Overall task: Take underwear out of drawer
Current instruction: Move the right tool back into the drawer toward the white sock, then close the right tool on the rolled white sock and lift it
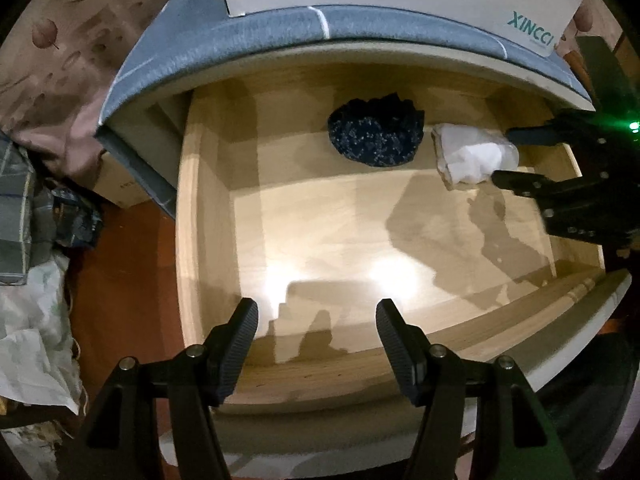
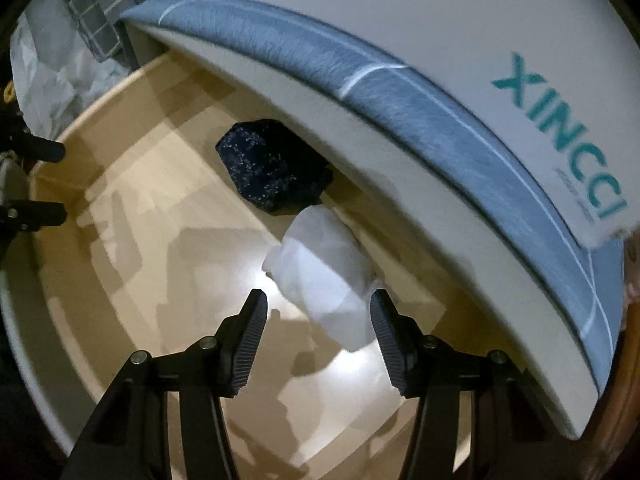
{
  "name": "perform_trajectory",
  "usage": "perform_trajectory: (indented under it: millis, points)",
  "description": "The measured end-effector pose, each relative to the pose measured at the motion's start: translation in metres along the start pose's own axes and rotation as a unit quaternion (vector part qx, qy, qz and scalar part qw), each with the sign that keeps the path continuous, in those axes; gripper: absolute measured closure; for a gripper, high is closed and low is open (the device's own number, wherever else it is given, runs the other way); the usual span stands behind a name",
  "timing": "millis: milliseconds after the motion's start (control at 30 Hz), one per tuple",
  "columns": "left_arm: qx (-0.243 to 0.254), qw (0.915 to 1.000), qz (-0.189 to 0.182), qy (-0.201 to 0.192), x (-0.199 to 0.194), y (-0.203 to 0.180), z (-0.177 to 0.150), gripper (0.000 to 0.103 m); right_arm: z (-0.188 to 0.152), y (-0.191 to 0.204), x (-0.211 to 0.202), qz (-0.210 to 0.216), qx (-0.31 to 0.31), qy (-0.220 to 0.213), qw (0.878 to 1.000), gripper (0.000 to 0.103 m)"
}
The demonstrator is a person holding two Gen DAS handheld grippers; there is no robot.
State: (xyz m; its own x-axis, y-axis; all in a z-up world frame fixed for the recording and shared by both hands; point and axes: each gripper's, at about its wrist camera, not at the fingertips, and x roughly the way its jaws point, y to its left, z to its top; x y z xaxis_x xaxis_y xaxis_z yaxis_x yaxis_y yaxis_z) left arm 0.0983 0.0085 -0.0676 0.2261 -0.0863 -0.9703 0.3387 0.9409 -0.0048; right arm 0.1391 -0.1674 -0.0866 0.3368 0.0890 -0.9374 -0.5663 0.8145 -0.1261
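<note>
Two rolled garments in drawer (image 1: 208,208); right gripper (image 2: 318,320) straddles white underwear (image 2: 324,276).

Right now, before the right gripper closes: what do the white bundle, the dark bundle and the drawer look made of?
White bundle: soft matte fabric, creased, seemingly in clear wrap.
Dark bundle: navy speckled cloth, crumpled edges.
Drawer: pale wood or laminate, smooth, glare off its floor.

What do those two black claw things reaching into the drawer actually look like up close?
Both are matte black. The left hand-held gripper and the right hand-held gripper each have two flat fingers with finely ribbed pads, carried on angular struts joined by silver bolts. From the left view, a green light glows on the right one's body. No cables or sleeves show.
</note>
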Motion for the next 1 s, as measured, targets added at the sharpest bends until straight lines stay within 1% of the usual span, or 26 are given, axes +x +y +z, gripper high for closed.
perform_trajectory:
  millis: [67,200,333,533,700,867,1000]
  points:
    - [-0.001,1.0000,0.002,0.003,0.002,0.000,0.000,0.040,0.002,0.002,0.008,-0.002,-0.004,0.004,1.000,0.052]
    - [-0.001,1.0000,0.004,0.003,0.002,-0.001,0.000,0.040,0.004,0.007,0.022,-0.026,-0.026,0.006,0.999,0.052]
    - [-0.008,0.9999,-0.002,0.011,0.005,0.001,-0.001,0.040,0.005,0.009,0.030,-0.030,-0.034,0.005,0.999,0.052]
    - [-0.014,0.9997,-0.003,0.018,0.007,0.003,-0.001,0.040,0.003,0.009,0.037,-0.020,-0.027,0.001,0.999,0.050]
    - [-0.010,0.9998,0.002,0.016,0.006,0.001,-0.002,0.040,0.002,0.000,0.042,0.008,0.000,0.006,1.000,0.051]
    - [-0.004,0.9998,0.009,0.014,0.006,-0.001,-0.003,0.040,-0.001,0.002,0.047,0.011,-0.010,0.001,1.000,0.051]
    - [0.000,0.9998,0.010,0.018,0.007,-0.002,-0.003,0.040,0.000,0.000,0.050,0.015,0.001,-0.007,1.000,0.049]
